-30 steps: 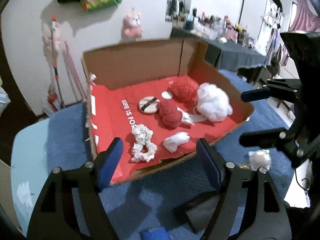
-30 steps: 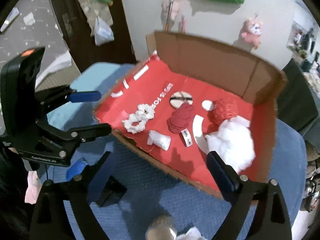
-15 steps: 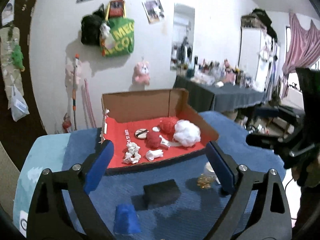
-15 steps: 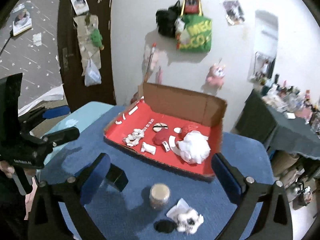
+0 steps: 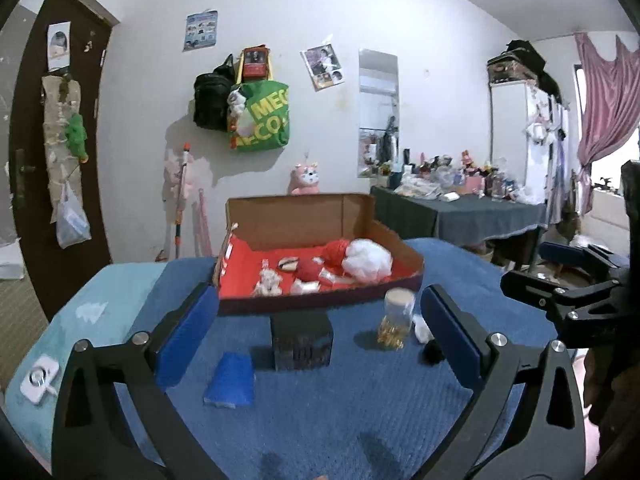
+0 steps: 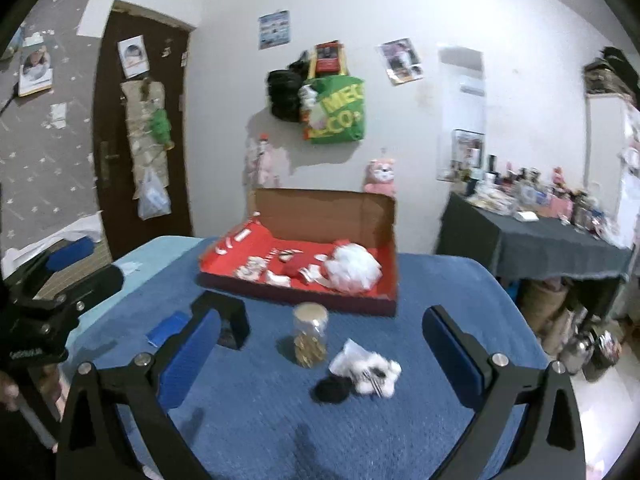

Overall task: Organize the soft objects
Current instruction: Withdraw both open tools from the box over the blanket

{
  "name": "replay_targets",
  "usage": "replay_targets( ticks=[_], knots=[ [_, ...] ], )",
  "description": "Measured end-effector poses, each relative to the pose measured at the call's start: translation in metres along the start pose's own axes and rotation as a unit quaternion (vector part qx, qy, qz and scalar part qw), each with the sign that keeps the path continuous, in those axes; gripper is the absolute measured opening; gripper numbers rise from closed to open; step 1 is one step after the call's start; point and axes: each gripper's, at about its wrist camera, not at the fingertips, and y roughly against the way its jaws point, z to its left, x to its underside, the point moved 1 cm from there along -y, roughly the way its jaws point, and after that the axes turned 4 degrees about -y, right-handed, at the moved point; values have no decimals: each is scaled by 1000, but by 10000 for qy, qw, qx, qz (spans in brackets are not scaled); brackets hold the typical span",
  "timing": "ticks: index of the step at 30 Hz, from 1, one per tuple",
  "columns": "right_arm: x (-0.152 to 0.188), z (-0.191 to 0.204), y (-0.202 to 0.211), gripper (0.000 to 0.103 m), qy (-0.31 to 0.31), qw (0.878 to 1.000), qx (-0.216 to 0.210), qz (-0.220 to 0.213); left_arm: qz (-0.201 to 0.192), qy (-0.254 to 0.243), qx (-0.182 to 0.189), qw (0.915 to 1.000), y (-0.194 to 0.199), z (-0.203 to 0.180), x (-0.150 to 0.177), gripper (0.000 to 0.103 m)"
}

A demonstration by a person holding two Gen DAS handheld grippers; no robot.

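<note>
While both hand-held grippers hang above the blue table (image 6: 460, 280), nothing is held by them. Going from the left, the left hand-held gripper (image 5: 320, 328) has its jaws wide apart; they have just been opening and nothing lies between the pads. On the table lie a blue sponge (image 5: 231, 379), a black box (image 5: 302, 338) and a glass jar (image 6: 309, 334) with golden things inside. Behind them stands the cardboard box (image 6: 320, 208) with a red floor, and most soft things are already in it: a white scrunchie (image 5: 269, 282), dark red yarn (image 5: 310, 269) and a white bath pouf (image 6: 352, 268). More to the right, near the jar, a white fluffy piece (image 6: 366, 366) and a small black pad (image 6: 331, 390) lie on the table, outside the box. The right hand-held gripper (image 6: 320, 332) is also fully open and empty.

I judge that the fluffy piece is very light and soft, so it will squash between the pads. It seems best to take it at its thick middle, pressing gently. The black pad looks flat and may slip; its edge must be caught low.
</note>
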Motion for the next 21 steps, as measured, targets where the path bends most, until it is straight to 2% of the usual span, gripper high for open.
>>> replay_targets(
  ticks=[4, 10, 14, 21],
  knots=[
    [34, -1, -14, 103, 8, 9993, 378, -43, 259, 87, -174, 9995, -14, -5, 33, 103],
    [70, -3, -44, 103, -76, 9984, 383, 405, 890, 244, -169, 9956, -40, -4, 70, 103],
    [82, -8, -58, 103, -244, 9969, 265, 699, 1092, 246, -159, 9936, -46, -4, 82, 103],
    [88, -14, -69, 103, -426, 9944, 188, 945, 1251, 298, -180, 9915, -55, 1, 86, 103]
  ],
)
